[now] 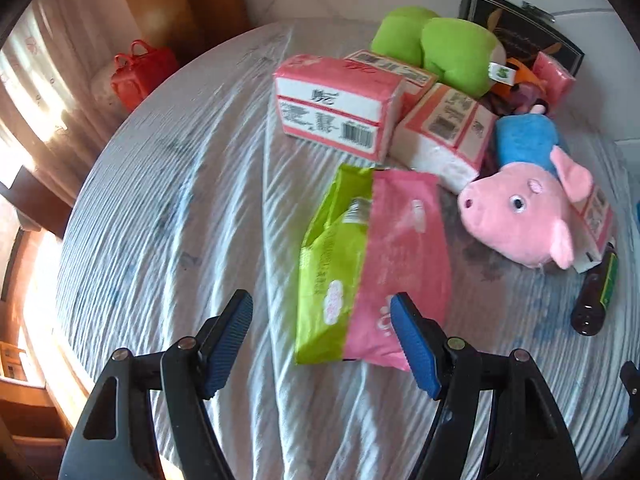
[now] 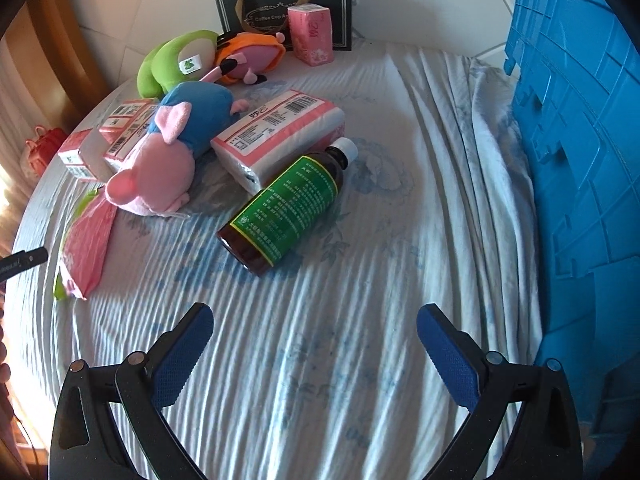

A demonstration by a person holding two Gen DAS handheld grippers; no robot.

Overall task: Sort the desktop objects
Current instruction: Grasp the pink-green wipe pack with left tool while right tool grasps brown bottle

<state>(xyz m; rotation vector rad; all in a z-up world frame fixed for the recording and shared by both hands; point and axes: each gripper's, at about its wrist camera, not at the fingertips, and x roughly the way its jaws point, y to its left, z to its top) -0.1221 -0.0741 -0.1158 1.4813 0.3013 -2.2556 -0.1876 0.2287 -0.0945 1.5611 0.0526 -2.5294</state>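
Note:
My left gripper (image 1: 322,314) is open and empty, its fingers just short of the near end of a pink and green soft pack (image 1: 372,264), which lies flat on the cloth. Behind it are pink tissue packs (image 1: 336,106) and a pink pig plush in blue (image 1: 528,196). My right gripper (image 2: 314,330) is open and empty above bare cloth, short of a brown bottle with a green label (image 2: 288,204) lying on its side. The pig plush (image 2: 160,160), a tissue pack (image 2: 280,136) and the soft pack (image 2: 86,244) also show there.
A round table has a white and blue wrinkled cloth (image 2: 360,320). A blue plastic crate (image 2: 580,160) stands at the right. A green plush (image 1: 436,48), an orange plush (image 2: 252,54), a small pink box (image 2: 312,34) and a black gift bag (image 2: 284,8) sit at the back. A red bag (image 1: 136,72) is beyond the table.

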